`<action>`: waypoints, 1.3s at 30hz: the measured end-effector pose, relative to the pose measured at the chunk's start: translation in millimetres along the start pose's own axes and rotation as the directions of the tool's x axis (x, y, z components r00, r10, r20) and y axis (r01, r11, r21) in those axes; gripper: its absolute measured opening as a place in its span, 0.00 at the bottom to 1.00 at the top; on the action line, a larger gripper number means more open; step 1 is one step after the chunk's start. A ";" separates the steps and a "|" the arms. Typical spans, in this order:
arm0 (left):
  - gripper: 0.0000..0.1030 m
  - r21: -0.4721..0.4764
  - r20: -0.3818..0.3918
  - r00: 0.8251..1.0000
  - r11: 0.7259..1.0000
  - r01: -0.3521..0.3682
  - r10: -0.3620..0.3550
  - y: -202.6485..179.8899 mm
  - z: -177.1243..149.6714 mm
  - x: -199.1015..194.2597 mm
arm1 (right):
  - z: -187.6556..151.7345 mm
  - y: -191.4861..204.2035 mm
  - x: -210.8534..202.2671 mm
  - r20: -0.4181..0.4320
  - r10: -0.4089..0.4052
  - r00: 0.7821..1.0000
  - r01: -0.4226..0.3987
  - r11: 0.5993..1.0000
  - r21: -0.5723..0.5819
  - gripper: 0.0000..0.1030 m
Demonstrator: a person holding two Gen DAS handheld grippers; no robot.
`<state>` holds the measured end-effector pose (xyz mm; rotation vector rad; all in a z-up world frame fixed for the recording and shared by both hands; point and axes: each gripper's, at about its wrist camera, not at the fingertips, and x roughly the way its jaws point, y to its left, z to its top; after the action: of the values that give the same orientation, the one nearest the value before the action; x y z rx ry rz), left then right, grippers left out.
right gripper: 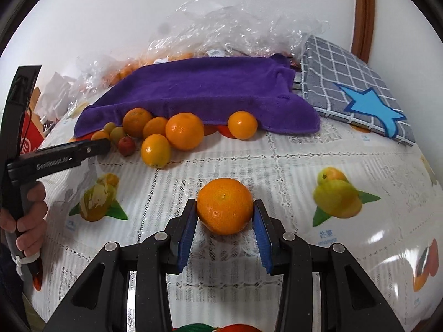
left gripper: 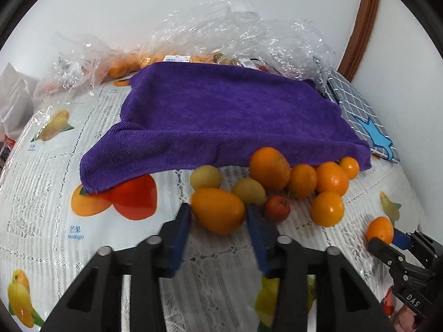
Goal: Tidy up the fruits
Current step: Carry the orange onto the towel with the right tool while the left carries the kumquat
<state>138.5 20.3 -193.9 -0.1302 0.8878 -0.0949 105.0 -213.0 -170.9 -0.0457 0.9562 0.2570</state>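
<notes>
My left gripper [left gripper: 217, 213] has its blue pads against both sides of an oval orange fruit [left gripper: 218, 210] that rests on the tablecloth at the front of a fruit pile [left gripper: 299, 182]. The pile holds several oranges, two yellow fruits and a small red fruit [left gripper: 277, 209], and it lies along the front edge of a purple towel [left gripper: 221, 116]. My right gripper [right gripper: 224, 207] is shut on a round mandarin [right gripper: 224, 206], apart from the pile, low over the cloth. In the left wrist view that mandarin [left gripper: 380, 229] shows at the far right in the right gripper [left gripper: 387, 238].
The table wears a white lace-pattern cloth [right gripper: 290, 171] with printed fruit pictures. Crumpled clear plastic bags [left gripper: 221, 27] with more fruit lie behind the towel. A grey checked cloth with a blue star [right gripper: 354, 88] sits at the back right. A hand [right gripper: 30, 221] holds the left gripper's handle.
</notes>
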 end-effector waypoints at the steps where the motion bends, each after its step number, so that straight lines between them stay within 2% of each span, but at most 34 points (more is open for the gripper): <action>1: 0.36 0.003 0.001 1.000 1.000 0.004 -0.004 0.5 0.0 0.0 | 1.6 -0.1 1.6 -0.005 0.003 1.000 -0.003 1.000 0.000 0.39; 5: 0.36 -0.007 -0.012 0.999 0.999 0.033 -0.033 4.6 -1.7 -4.3 | 8.6 5.7 1.7 0.002 0.011 1.000 -0.011 1.000 -0.020 0.39; 11: 0.36 -0.038 -0.008 1.000 0.999 0.001 -0.002 10.7 -2.6 -20.2 | 25.0 15.9 -1.0 0.026 0.034 0.999 -0.033 0.999 -0.044 0.39; 17: 0.36 -0.064 0.036 0.999 0.998 -0.006 0.009 19.2 11.9 -42.9 | 43.6 22.8 -5.0 0.050 0.044 0.998 -0.042 0.998 -0.057 0.39; 25: 0.36 -0.079 0.097 0.995 0.997 -0.014 0.022 27.3 56.7 -60.4 | 76.8 6.3 -13.0 0.099 0.035 0.995 -0.034 0.999 -0.008 0.39; 32: 0.36 -0.069 0.133 0.990 0.997 -0.035 0.044 24.3 100.5 -52.9 | 116.3 -6.5 -16.1 0.162 -0.015 0.987 0.015 1.000 0.002 0.39; 39: 0.36 -0.062 0.157 0.986 0.997 -0.051 0.061 21.4 139.7 -35.2 | 158.1 -16.9 -2.4 0.203 -0.018 0.979 0.016 1.000 0.010 0.39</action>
<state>225.6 56.6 -83.0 -0.1646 0.7344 -0.0060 234.4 -205.9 -78.8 -0.0198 0.7532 0.2371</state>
